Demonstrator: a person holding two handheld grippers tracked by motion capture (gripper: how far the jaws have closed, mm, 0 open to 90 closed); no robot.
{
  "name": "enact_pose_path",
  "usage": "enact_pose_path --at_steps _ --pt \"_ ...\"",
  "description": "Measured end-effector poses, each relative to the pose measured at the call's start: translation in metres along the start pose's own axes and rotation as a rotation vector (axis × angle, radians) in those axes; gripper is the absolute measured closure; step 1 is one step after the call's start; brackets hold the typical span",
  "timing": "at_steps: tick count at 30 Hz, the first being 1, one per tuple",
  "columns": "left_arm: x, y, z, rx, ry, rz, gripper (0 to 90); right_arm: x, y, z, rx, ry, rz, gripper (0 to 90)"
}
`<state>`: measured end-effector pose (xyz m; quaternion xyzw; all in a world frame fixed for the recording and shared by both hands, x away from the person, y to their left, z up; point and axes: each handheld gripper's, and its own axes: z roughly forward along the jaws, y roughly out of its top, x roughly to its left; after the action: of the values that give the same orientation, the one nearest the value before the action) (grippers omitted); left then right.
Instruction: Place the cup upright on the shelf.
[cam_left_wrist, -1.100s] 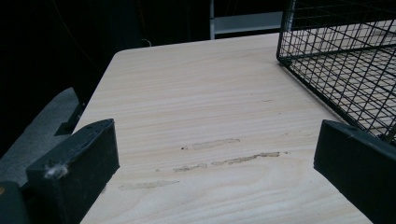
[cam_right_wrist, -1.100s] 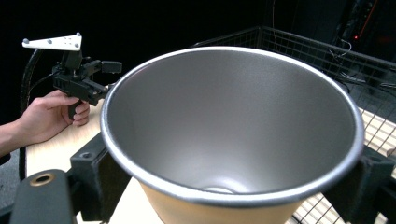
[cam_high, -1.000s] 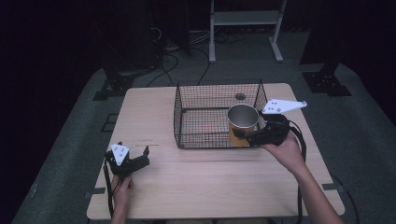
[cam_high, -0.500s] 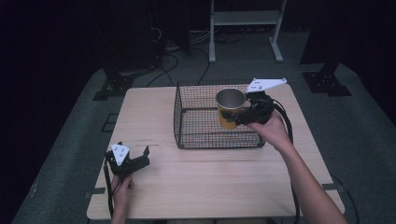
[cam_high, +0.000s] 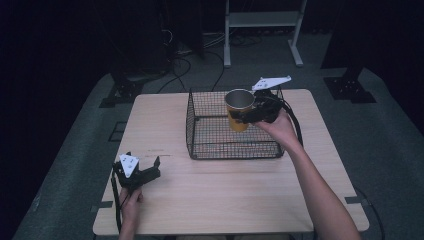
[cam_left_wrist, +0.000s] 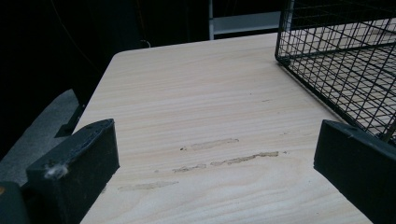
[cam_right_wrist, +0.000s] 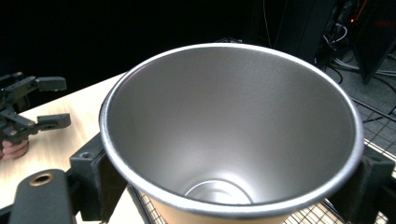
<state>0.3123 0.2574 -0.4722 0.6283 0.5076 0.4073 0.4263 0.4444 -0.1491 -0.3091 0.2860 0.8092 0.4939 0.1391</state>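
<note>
- One cup (cam_high: 239, 110), yellow outside and bare metal inside, is being held up over the wire basket (cam_high: 215, 142), above the basket's right half and near its far side.
- The cup's long axis is running close to vertical, its open mouth facing up and its narrower base pointing down into the basket; from the high view I cannot tell whether the base is touching the mesh.
- The right gripper (cam_high: 250, 114) is reaching in from the basket's right, its fingers clamped on the cup's wall just under the rim, one on either side as the right gripper view is showing.
- One basket is sitting on the worktop (cam_high: 225, 200), black, open-topped, with nothing lying on its mesh floor where I can see it.
- The left gripper (cam_high: 150, 170) is resting on the worktop well away from the basket, off its near-left corner, its fingers (cam_left_wrist: 77, 170) standing wide apart with bare wood between them.
- In the left gripper view, the basket's near corner is lying just beyond the right-hand finger.
- Two grippers, one cup, one basket are what I am counting.
</note>
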Motion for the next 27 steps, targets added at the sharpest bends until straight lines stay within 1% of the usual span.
enact_pose_path --at_steps 2,3,5,6,10,11,13,15,17,23,27 --pt "0.0 0.0 0.0 -0.001 0.0 0.0 0.0 -0.003 0.0 0.005 0.0 0.008 0.014 12.8" --pt "0.0 0.0 0.0 -0.001 -0.001 0.0 0.0 -0.006 0.0 0.01 0.006 0.004 0.01 12.8" --pt "0.0 0.0 0.0 -0.002 -0.001 -0.001 0.0 -0.008 0.0 0.014 0.013 -0.002 0.013 12.8" --pt "0.0 0.0 0.0 -0.002 0.0 0.0 0.0 -0.009 0.0 0.016 0.012 -0.005 0.007 12.8" --pt "0.0 0.0 0.0 -0.002 -0.002 0.001 0.0 -0.013 0.0 0.022 0.016 -0.008 0.004 12.8" --pt "0.0 0.0 0.0 -0.003 -0.001 0.002 0.0 -0.017 -0.001 0.026 0.01 -0.008 0.014 12.8" --pt "0.0 0.0 0.0 -0.003 -0.001 0.001 0.0 -0.018 -0.001 0.029 0.002 -0.009 0.017 12.8" --pt "0.0 0.0 0.0 -0.003 -0.001 0.001 0.0 -0.021 -0.002 0.034 0.0 -0.02 0.007 12.8" --pt "0.0 0.0 0.0 -0.002 -0.001 0.004 0.0 -0.023 -0.004 0.039 0.007 -0.029 0.001 12.8" --pt "0.0 0.0 0.0 -0.003 -0.001 0.002 0.0 -0.029 -0.011 0.051 0.039 -0.01 0.02 12.8" --pt "0.0 0.0 0.0 -0.004 -0.002 0.002 0.0 -0.033 -0.014 0.057 0.056 -0.023 0.02 12.8"
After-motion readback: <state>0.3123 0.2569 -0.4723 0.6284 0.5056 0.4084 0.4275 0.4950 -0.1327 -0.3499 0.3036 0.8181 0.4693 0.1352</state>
